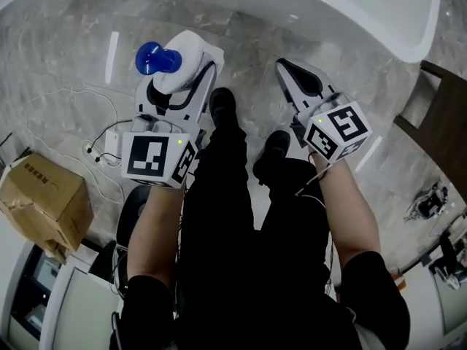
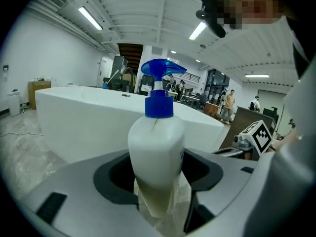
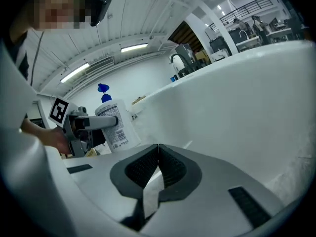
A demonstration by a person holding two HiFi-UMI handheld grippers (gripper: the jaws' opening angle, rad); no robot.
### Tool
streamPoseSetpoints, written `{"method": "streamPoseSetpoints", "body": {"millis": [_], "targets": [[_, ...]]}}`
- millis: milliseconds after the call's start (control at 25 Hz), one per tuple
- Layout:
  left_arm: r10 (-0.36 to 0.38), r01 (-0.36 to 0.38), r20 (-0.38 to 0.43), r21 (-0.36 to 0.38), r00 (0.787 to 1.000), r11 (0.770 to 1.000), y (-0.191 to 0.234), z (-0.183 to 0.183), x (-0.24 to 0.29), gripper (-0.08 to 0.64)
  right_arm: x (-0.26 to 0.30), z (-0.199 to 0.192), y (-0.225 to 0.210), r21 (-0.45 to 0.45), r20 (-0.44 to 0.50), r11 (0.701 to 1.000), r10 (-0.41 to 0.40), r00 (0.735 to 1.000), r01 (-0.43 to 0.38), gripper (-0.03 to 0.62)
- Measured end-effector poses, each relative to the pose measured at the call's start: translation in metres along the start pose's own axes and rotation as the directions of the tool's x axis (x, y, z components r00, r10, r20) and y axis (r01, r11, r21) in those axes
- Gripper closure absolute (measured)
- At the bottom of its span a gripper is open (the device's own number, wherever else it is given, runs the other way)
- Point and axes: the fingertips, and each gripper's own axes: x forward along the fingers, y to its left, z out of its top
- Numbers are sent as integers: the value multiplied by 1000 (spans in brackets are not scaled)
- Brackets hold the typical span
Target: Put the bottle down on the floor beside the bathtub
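Note:
A white spray bottle [image 1: 181, 60] with a blue trigger top [image 1: 151, 57] stands upright between the jaws of my left gripper [image 1: 188, 68], which is shut on its body. In the left gripper view the bottle [image 2: 157, 152] fills the gap between the dark pads, blue cap [image 2: 159, 104] above. The right gripper view shows the same bottle [image 3: 112, 123] held off to the left. My right gripper [image 1: 287, 69] is shut with nothing in it, its pads [image 3: 170, 169] meeting. The white bathtub [image 1: 350, 6] curves across the top, marble floor [image 1: 241, 46] below both grippers.
A cardboard box [image 1: 44, 199] sits at the left, with a white cable [image 1: 95, 148] trailing across the floor. The person's black shoes [image 1: 222, 108] and legs are between the grippers. A dark wooden piece [image 1: 438, 115] stands at the right, beside the tub.

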Motion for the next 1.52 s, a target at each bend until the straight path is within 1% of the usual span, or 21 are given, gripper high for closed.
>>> {"method": "streamPoseSetpoints", "body": {"millis": [80,200,320,400,600,720,800,880,960,1040,1120,1240,1360,1520], "targets": [[-3,3,-4,8,1000,1000,11,-31,21,288,18,-23,-16,-21,-10,1000,9,1000,-9,563],[-6,5,3,29,1000,1000,28,-66,55,288,43,-44,-41,-78,-9,997,9,1000,-9,563],[-47,46,9,40,999,998,33,-94,85,288,64,-63,-69,-123,2,992,-8,1000,8,565],[-77,77,10,57,997,995,37,-110,101,288,79,-72,-83,-151,0,989,-3,1000,3,565],[-125,124,-3,148,992,981,53,-145,127,288,124,-95,-94,-219,-38,975,32,999,-39,564],[-137,136,-4,178,991,975,60,-168,140,288,144,-97,-97,-194,-21,978,70,997,-73,563],[-144,143,-5,191,990,971,64,-183,148,288,152,-92,-99,-199,-4,976,85,996,-84,563],[-147,145,-2,193,989,970,68,-194,159,288,157,-91,-106,-248,-3,966,72,997,-70,563],[-151,148,1,184,989,972,68,-202,169,288,157,-100,-113,-298,-32,953,51,998,-58,563],[-157,155,-2,178,988,972,66,-209,179,288,153,-111,-118,-325,-72,944,32,997,-53,563],[-169,169,-17,188,985,968,62,-217,189,288,147,-119,-123,-297,-95,953,30,995,-57,563],[-210,213,-40,208,977,955,52,-229,204,288,138,-124,-131,-211,-89,975,51,995,-69,563],[-231,239,-63,218,971,946,46,-244,220,288,132,-128,-138,-212,-104,975,48,993,-69,563],[-210,229,-104,232,972,945,51,-267,241,287,129,-137,-142,-203,-126,976,53,991,-78,563]]}}
